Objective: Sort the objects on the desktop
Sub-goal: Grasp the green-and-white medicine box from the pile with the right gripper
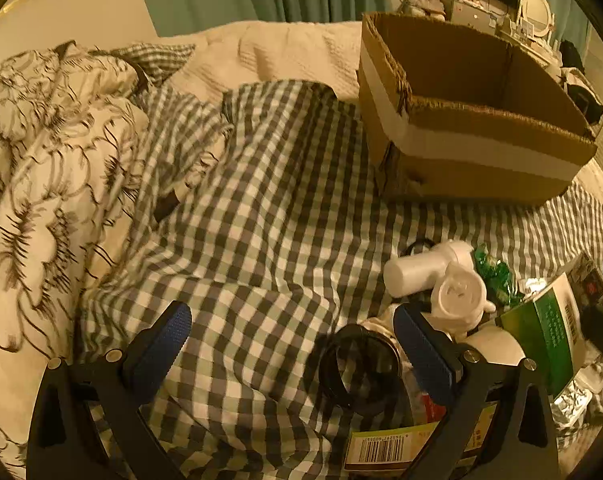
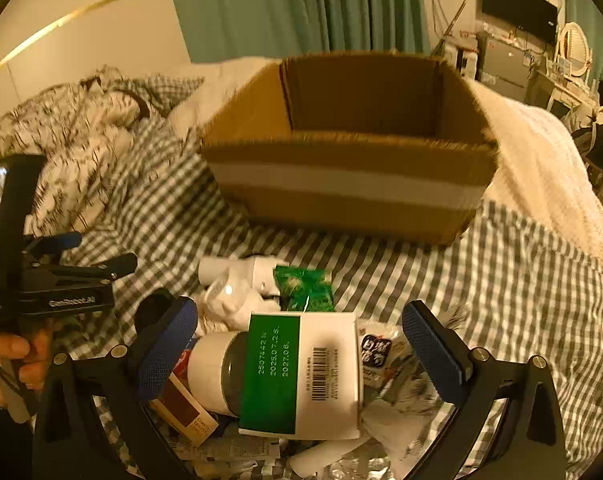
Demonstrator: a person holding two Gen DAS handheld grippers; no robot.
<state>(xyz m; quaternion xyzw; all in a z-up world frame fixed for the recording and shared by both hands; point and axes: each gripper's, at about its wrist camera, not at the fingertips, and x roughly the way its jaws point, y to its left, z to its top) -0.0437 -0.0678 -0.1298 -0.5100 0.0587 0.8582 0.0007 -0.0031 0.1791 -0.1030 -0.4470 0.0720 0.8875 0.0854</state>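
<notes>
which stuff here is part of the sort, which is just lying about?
Job:
cardboard box
green-and-white carton
white-capped bottle
white device
green wrapper
black ring

Lying about:
checked sheet
floral duvet
green curtain

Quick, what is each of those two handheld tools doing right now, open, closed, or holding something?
Left tool: open, holding nothing, over the checked cloth.
Right tool: open, holding nothing; the green and white box lies between its fingers, ungripped.
</notes>
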